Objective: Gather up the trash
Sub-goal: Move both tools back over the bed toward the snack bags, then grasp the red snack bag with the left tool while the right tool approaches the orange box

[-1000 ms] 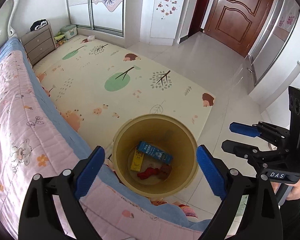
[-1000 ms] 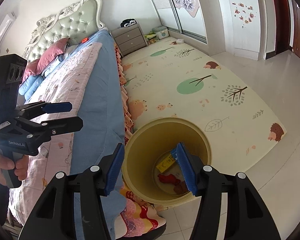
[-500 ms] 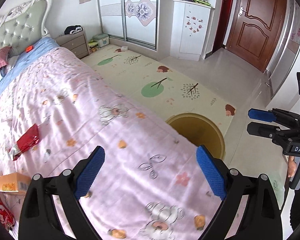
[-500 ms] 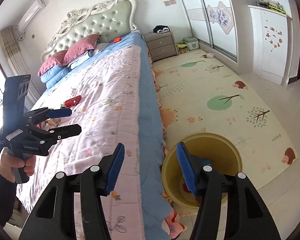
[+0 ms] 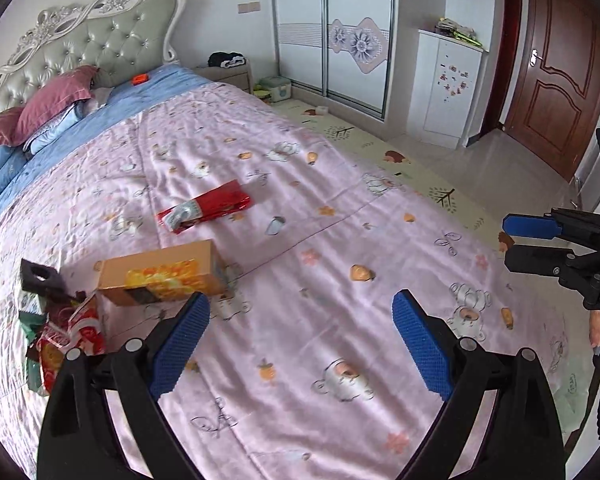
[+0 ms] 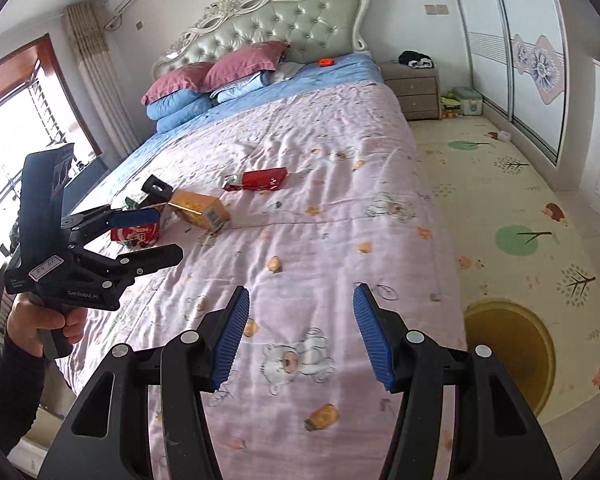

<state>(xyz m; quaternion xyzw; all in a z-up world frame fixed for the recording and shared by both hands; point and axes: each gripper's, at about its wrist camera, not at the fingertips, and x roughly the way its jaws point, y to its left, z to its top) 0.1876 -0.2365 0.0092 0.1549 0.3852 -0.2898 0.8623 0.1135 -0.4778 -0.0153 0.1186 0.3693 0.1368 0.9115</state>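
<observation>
1. Over the pink quilt (image 5: 300, 208) of the bed, the left gripper (image 5: 300, 344) hangs with its blue pads (image 5: 180, 344) spread wide apart and nothing between them.
2. The right gripper (image 6: 298, 336) is over the same quilt nearer the foot of the bed, its jaws also apart and empty.
3. The trash lies on the quilt ahead of both: a red wrapper (image 5: 206, 208) by itself toward the middle, and an orange carton (image 5: 160, 274) on its side nearer the left gripper.
4. Just left of the carton sits a heap of crumpled red and green packets (image 5: 60, 332) with a black piece (image 5: 40, 280) on top; what the black piece is I cannot make out.
5. The yellow bin (image 6: 508, 352) stands on the patterned play mat (image 6: 520, 208) beside the bed, well apart from the trash.
6. A hand (image 6: 40, 320) in a dark sleeve grips the left gripper's handle.
</observation>
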